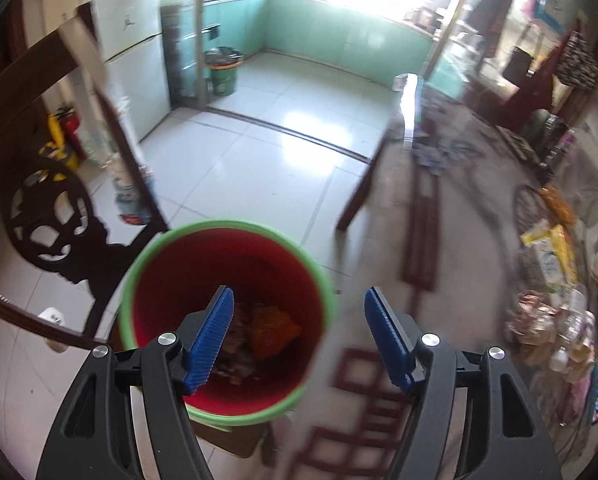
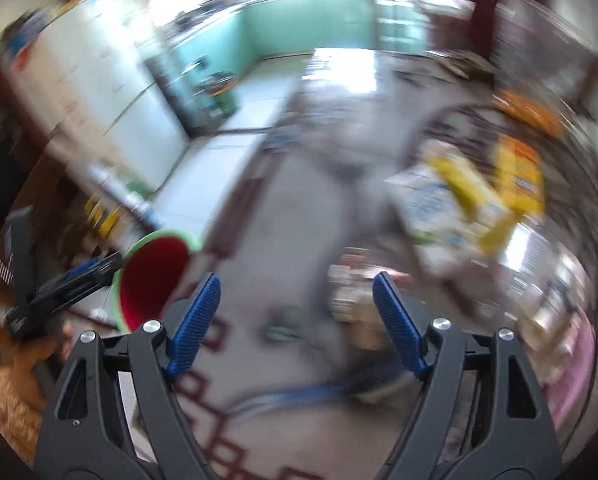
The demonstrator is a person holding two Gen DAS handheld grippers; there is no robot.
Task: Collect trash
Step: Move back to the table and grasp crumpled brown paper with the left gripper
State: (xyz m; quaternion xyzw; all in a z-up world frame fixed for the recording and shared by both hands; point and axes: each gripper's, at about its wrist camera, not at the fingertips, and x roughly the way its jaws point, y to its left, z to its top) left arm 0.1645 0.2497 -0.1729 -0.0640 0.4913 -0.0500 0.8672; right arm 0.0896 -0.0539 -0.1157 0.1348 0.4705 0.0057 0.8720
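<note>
Each claw is black plastic; ribbed blue pads; silver screws.

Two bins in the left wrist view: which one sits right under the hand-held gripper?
The red bin with the green rim, trash visible inside. The green bin stands far off by the kitchen cabinets.

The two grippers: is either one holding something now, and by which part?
Nothing is held. The left gripper and right gripper both have open, empty jaws.

My left wrist camera looks steeply down over the red bin beside the table's edge, close in. My right one faces the table, badly blurred; both seemingly share the bin, table and the kitchen beyond.
</note>
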